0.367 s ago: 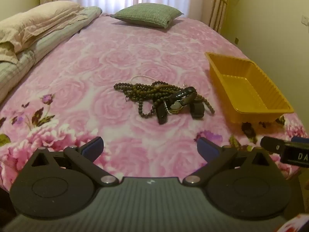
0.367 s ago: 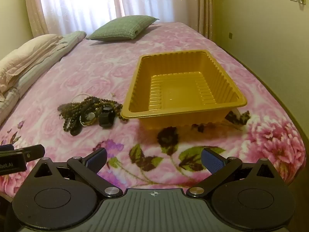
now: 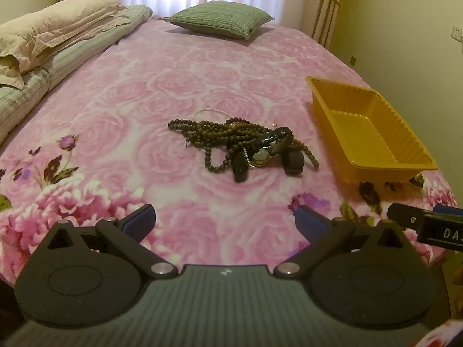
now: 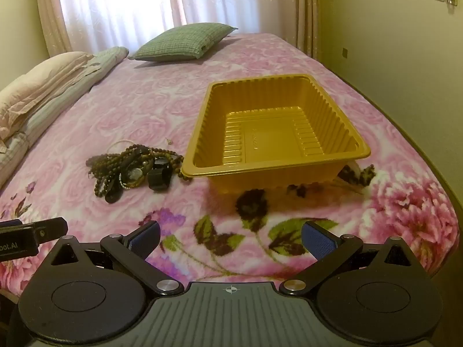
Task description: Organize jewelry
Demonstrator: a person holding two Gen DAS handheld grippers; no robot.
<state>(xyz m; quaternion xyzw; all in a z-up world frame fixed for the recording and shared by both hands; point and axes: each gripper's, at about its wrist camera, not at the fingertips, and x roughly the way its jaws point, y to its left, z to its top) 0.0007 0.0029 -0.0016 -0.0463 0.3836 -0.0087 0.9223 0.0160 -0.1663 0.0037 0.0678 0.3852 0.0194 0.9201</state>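
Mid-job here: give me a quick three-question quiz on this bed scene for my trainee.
1. True or false: the yellow tray already holds jewelry.
2. On which side of the tray, in the right wrist view, does the pile of beads and watches lie? A left, B right, C inside.
3. Fill in: both the left hand-held gripper and the right hand-held gripper are ____.

Key: 1 false, it is empty; 2 A; 3 open, holding nothing.

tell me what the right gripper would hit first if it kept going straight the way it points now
Most likely the pink floral blanket just ahead of the open right gripper, short of the yellow tray; it points downward, though depth is hard to judge.
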